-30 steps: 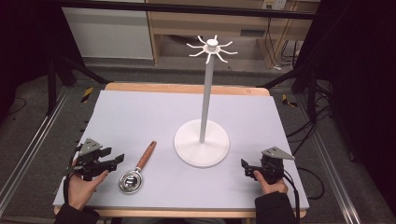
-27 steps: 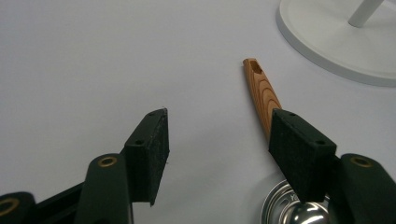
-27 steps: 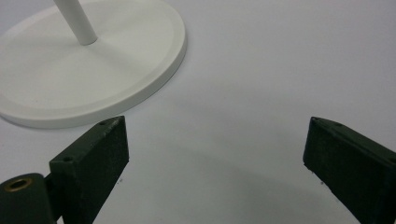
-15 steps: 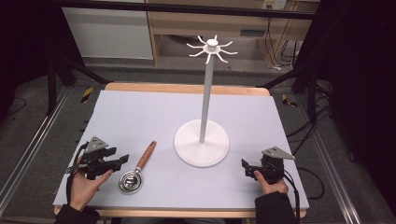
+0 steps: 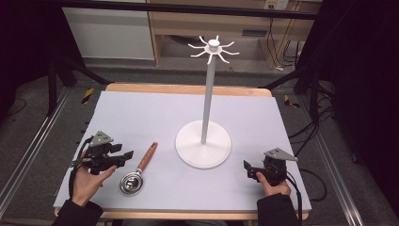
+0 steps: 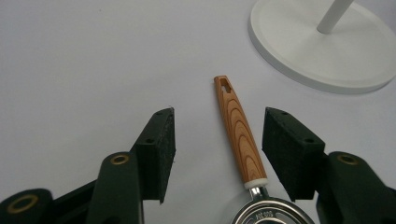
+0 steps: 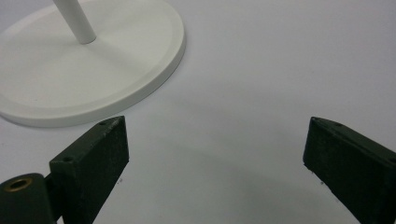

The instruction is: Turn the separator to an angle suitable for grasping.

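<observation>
Strainer [image 5: 136, 173]: steel bowl, wooden handle.

A white hook stand [image 5: 203, 141] stands upright on the lavender table cover [image 5: 141, 113], its round base flat and its hooked crown at the top. Wooden shelving [image 5: 197, 28] stands behind the table.

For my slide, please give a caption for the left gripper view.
Left gripper, fingers open and closing, straddles the scoop's wooden handle near the white stand base.
</observation>
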A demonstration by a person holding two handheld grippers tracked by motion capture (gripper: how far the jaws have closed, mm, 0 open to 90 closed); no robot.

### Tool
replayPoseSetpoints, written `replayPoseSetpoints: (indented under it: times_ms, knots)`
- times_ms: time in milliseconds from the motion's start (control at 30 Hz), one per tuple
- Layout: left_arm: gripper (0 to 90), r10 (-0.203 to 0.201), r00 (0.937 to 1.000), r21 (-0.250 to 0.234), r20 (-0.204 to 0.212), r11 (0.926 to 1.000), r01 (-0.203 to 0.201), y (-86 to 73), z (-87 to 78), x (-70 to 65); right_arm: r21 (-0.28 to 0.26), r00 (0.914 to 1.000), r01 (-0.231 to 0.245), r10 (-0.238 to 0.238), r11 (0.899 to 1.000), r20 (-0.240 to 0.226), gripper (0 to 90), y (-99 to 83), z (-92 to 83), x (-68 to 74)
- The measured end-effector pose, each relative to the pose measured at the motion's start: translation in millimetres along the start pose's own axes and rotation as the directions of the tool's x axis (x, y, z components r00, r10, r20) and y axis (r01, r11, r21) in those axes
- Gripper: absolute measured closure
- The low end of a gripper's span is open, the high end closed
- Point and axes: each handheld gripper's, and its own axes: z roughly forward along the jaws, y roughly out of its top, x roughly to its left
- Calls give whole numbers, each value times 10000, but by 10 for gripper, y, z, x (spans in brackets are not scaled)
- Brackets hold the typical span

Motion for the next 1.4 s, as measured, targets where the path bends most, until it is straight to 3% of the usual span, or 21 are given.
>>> replayPoseSetpoints:
  times_ms: [600,1067,1400]
  knots:
    - [464,382,9988,1029,303,9938,-411,66,290,-192,65,10000,-12,13,10000,-84,73,0,1,1]
    - [521,693,9967,2087,413,9750,-765,-33,551,-289,176,9998,50,-47,9998,-172,75,-8,20,16]
    - [571,661,9972,2618,340,9624,-728,-91,665,-280,329,9995,88,-78,9994,-302,78,-12,40,29]
